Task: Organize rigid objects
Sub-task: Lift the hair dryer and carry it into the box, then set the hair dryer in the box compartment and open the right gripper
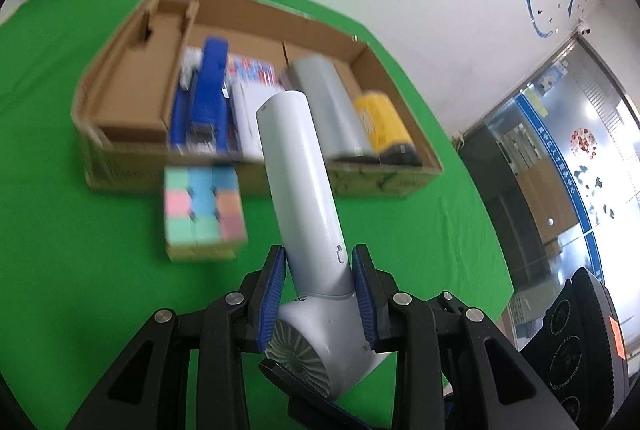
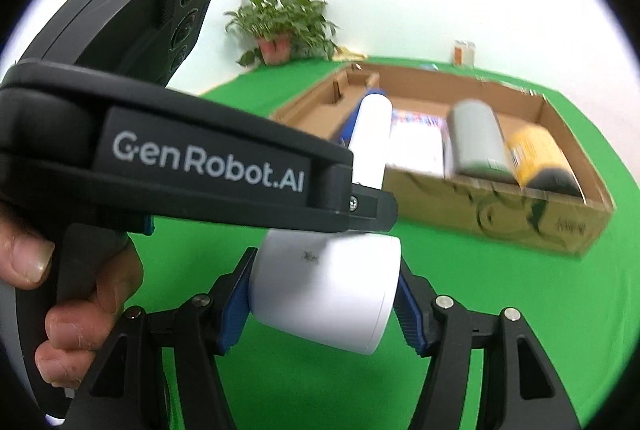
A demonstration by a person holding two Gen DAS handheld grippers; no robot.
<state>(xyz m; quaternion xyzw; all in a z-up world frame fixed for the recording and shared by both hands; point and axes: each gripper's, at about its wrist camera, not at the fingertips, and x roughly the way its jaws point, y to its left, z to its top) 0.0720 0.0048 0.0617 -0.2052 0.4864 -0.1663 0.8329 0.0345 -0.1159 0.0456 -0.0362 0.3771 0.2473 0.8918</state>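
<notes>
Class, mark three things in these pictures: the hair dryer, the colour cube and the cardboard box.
hair dryer (image 1: 298,165): left wrist view, on the middle of its handle.
colour cube (image 1: 202,207): left wrist view, on its top face.
cardboard box (image 2: 500,207): right wrist view, on its near outer wall.

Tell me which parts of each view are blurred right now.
Left wrist view: hair dryer and left gripper sharp; cube and box smeared. Right wrist view: box contents smeared, dryer barrel in the right gripper crisp.

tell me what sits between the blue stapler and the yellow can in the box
In the left wrist view, a white packet and a grey cylinder lie between the blue stapler and the yellow can in the cardboard box.
</notes>
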